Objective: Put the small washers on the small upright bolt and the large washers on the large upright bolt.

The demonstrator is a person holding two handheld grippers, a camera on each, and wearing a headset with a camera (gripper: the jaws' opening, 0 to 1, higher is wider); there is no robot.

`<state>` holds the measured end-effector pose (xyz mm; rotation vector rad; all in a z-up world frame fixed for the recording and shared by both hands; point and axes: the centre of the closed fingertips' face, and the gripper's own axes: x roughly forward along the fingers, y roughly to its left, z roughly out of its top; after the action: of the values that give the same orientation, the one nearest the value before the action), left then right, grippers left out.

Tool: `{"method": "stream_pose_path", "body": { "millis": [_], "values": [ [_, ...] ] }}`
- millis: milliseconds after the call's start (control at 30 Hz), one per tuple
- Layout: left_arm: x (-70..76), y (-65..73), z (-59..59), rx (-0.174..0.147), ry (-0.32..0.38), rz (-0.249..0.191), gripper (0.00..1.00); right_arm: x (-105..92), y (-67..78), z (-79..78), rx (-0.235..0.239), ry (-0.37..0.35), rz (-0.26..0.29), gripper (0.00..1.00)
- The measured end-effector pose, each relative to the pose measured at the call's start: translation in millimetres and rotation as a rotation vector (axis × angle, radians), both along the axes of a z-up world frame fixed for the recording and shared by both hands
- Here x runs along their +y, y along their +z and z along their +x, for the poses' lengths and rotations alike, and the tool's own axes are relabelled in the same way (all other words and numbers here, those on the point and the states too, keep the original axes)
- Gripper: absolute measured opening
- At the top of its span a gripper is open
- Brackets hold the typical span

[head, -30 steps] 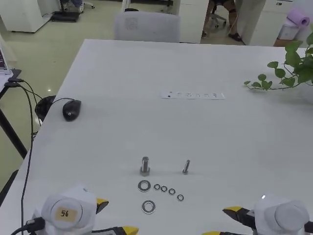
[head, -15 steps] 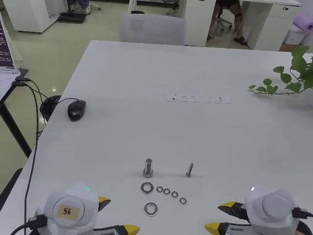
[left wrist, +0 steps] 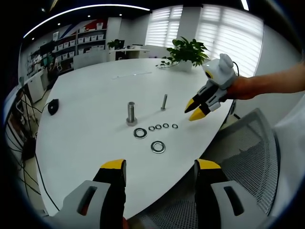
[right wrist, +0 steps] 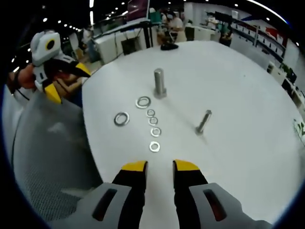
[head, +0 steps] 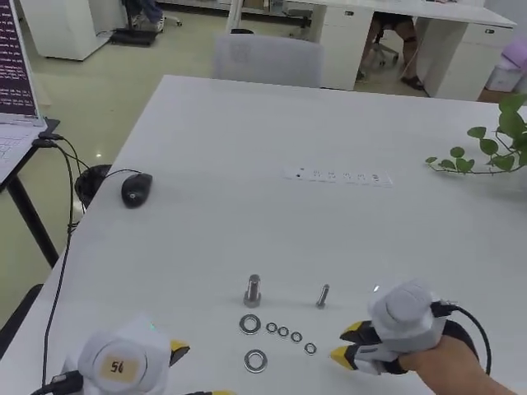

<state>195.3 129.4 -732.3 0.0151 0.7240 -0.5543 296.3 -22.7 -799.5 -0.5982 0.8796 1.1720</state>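
Note:
A large bolt (head: 253, 290) and a small bolt (head: 323, 295) stand upright on the white table (head: 247, 164). In front of them lie two large washers (head: 250, 323) (head: 255, 360) and a diagonal row of several small washers (head: 290, 334). My right gripper (head: 344, 343) hovers open just right of the last small washer (right wrist: 154, 146), with nothing between its fingers. My left gripper (left wrist: 160, 166) is open and empty near the table's front edge, short of the nearer large washer (left wrist: 157, 146). The large bolt (left wrist: 131, 113) and the right gripper (left wrist: 195, 109) appear beyond it.
A black mouse (head: 136, 189) with its cable lies at the left edge. A socket strip (head: 338, 176) is set into the table's middle. A plant (head: 494, 148) reaches in at the right, an office chair (head: 268, 59) stands at the far side, and a laptop (head: 12, 82) sits on a stand at left.
My right gripper has moved left and forward over the table, close to the row of small washers. The left gripper has barely moved. The head camera has shifted.

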Motion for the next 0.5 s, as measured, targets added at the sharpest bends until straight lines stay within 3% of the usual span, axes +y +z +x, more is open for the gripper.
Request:
{"method": "stream_pose_path", "body": {
  "millis": [133,300,500],
  "values": [
    [-0.3,0.4,-2.5,0.001,0.003,0.0,0.57,8.6,-13.9,-4.5,-0.007,0.055,-0.045,0.21],
    [2.8,0.2,-4.2,0.002,0.008,0.003,0.57,19.9,-17.8,1.8,0.0,0.069,-0.039,0.21],
    [6.0,0.6,-4.7,0.002,0.013,0.01,0.57,24.9,-24.4,1.9,-0.019,0.202,-0.109,0.22]
  ]
}}
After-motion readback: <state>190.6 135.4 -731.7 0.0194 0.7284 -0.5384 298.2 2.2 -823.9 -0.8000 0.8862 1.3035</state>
